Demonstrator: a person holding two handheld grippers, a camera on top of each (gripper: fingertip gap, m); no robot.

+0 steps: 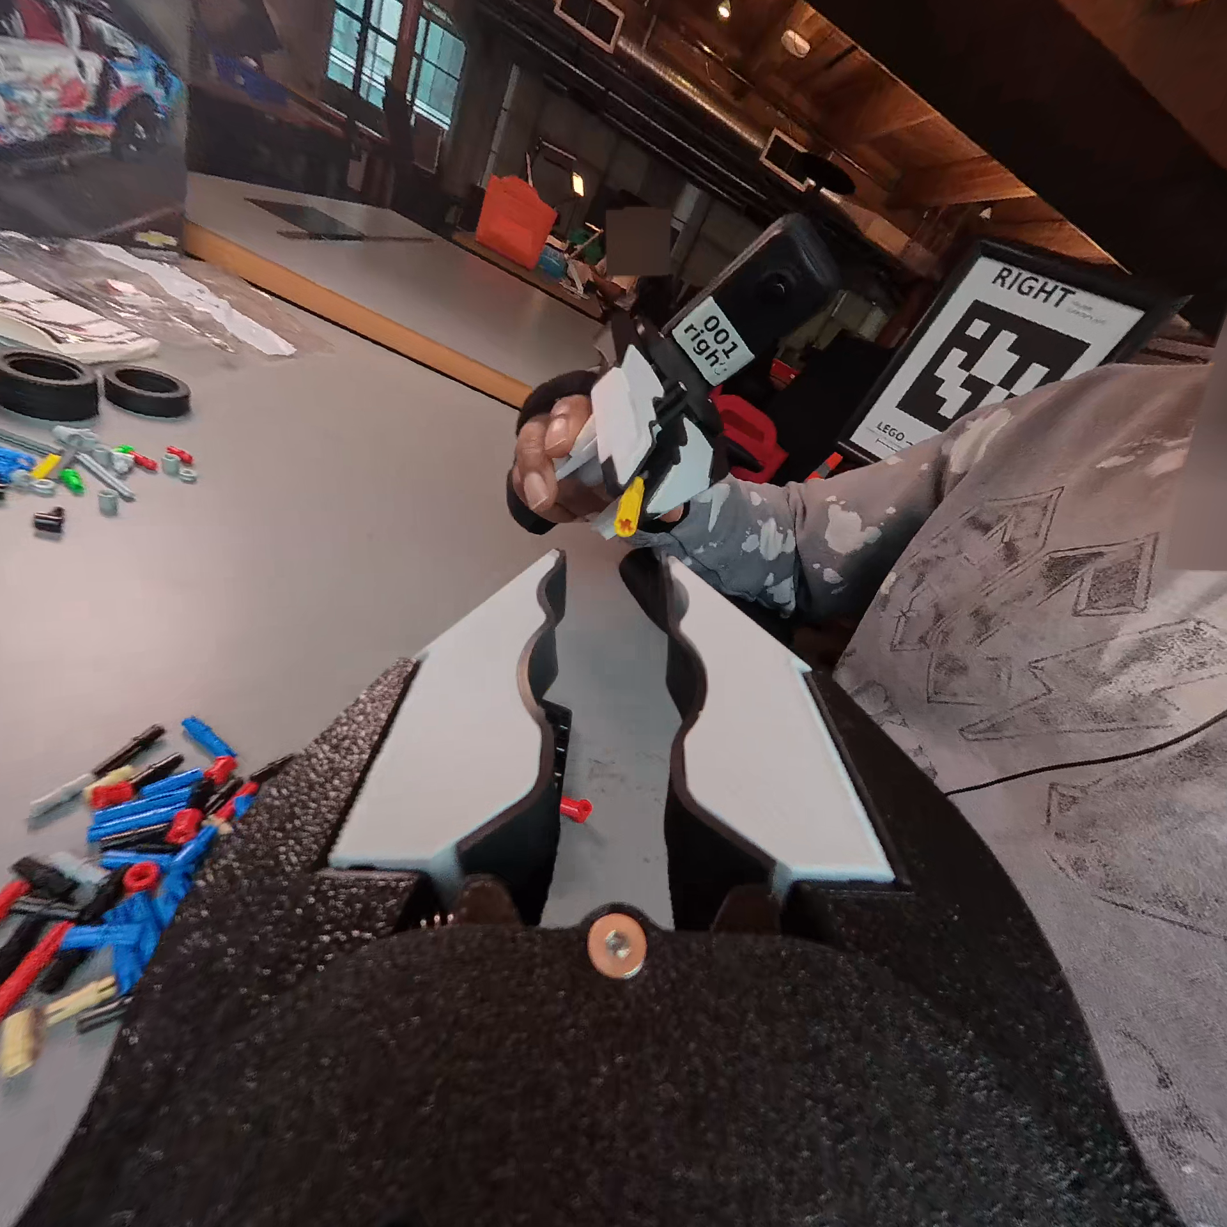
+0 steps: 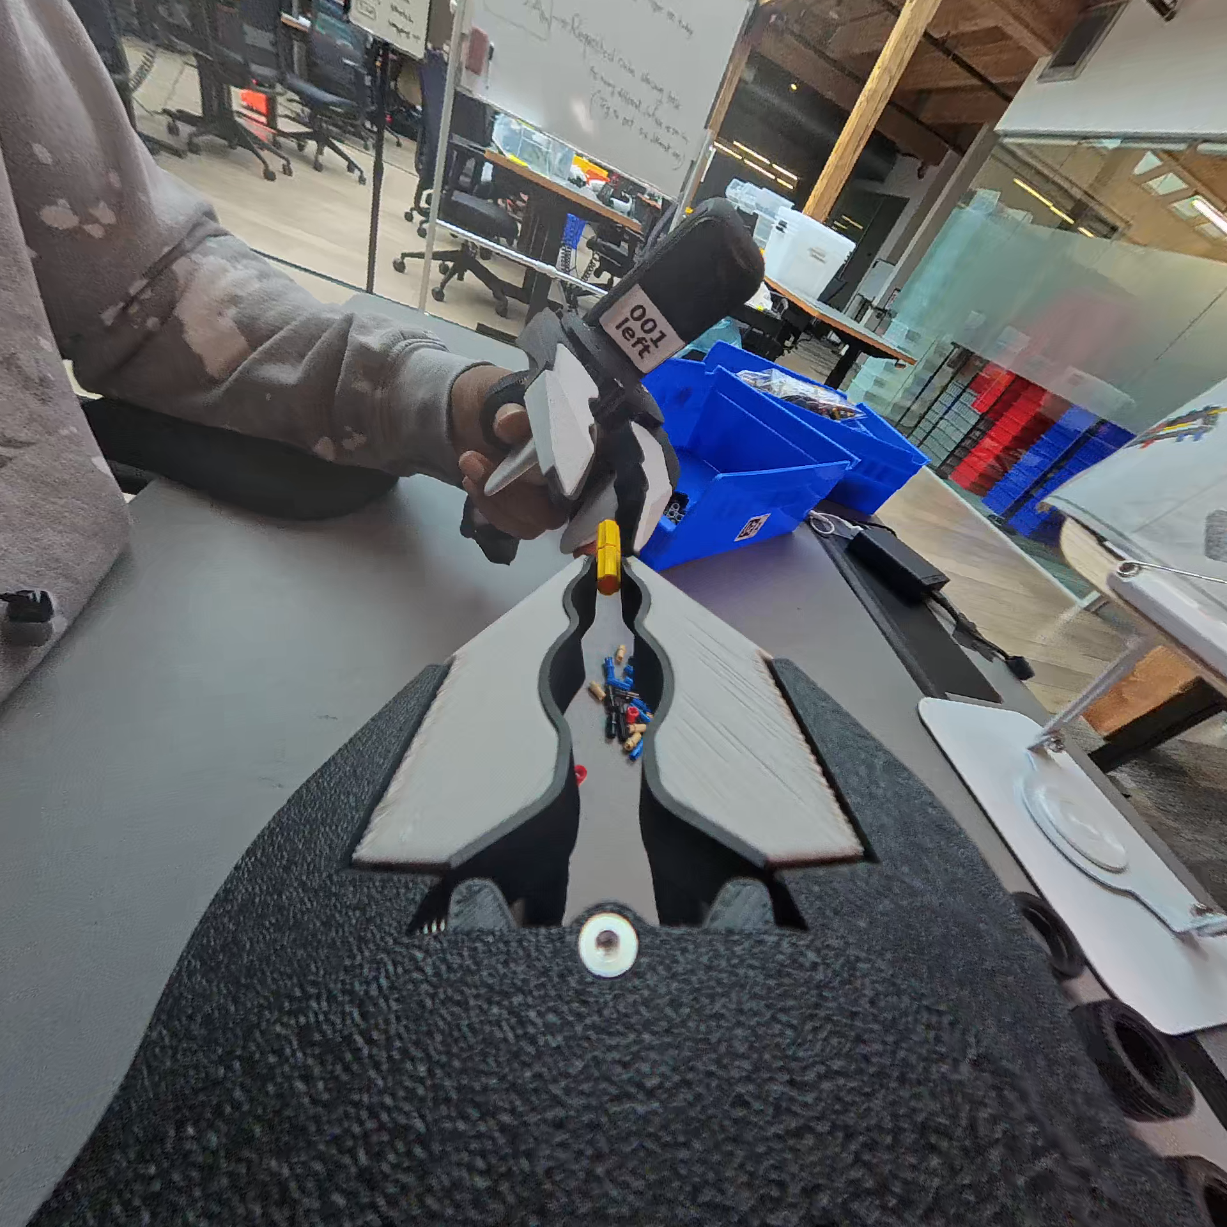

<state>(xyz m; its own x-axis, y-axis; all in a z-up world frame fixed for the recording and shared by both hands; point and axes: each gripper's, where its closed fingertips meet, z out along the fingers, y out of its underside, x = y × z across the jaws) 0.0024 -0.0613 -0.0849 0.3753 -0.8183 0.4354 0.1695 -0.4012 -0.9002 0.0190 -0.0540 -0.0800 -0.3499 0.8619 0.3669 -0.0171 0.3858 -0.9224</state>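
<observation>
My right gripper [image 2: 609,564] is shut on a short yellow peg [image 2: 607,558], which stands upright between its fingertips above the grey table [image 2: 199,664]. In the left wrist view the right gripper [image 1: 637,518] is held by a hand, and the yellow peg [image 1: 627,508] sticks out of its tips. My left gripper [image 1: 611,564] is open and empty, with its tips just short of the peg. It also shows in the right wrist view [image 2: 611,524], held by a hand and facing the peg's far end.
A pile of blue, red, black and tan pins [image 1: 146,836] lies to the left on the table, also in the right wrist view [image 2: 621,697]. A loose red pin [image 1: 574,810] lies below my left fingers. Two black tyres [image 1: 86,385], blue bins [image 2: 763,451] and a white stand base [image 2: 1062,830] are nearby. The tips of both grippers are at nearly the same place. Left tips and right tips are each some 15 centimeters from the loose red pin [image 1: 574,810].
</observation>
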